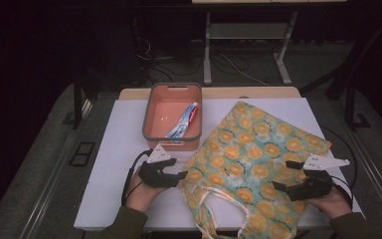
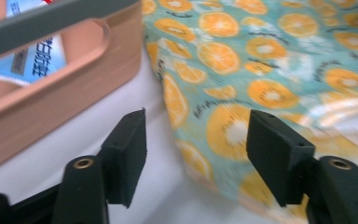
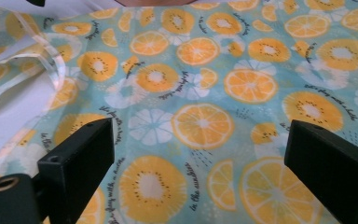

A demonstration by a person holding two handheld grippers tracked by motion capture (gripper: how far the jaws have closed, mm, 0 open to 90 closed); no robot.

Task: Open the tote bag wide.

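A teal cloth bag (image 1: pixel 248 144) printed with orange slices lies flat on the white table (image 1: pixel 114 164), its pale handles (image 1: pixel 214 204) toward the front edge. My left gripper (image 1: pixel 180 174) hovers at the bag's left edge, open; in the left gripper view its jaws (image 2: pixel 196 149) stand apart over the bag's edge (image 2: pixel 223 130) without pressing it. My right gripper (image 1: pixel 283 175) is over the bag's right part, open wide; in the right gripper view (image 3: pixel 205 158) the fabric (image 3: pixel 205 70) lies below the jaws.
A salmon plastic bin (image 1: pixel 146 114) stands behind the left gripper, holding a toothpaste tube (image 1: pixel 184 122). In the left gripper view the bin wall (image 2: pixel 74 93) is close on the left. Beyond the table are desk legs and cables on the floor.
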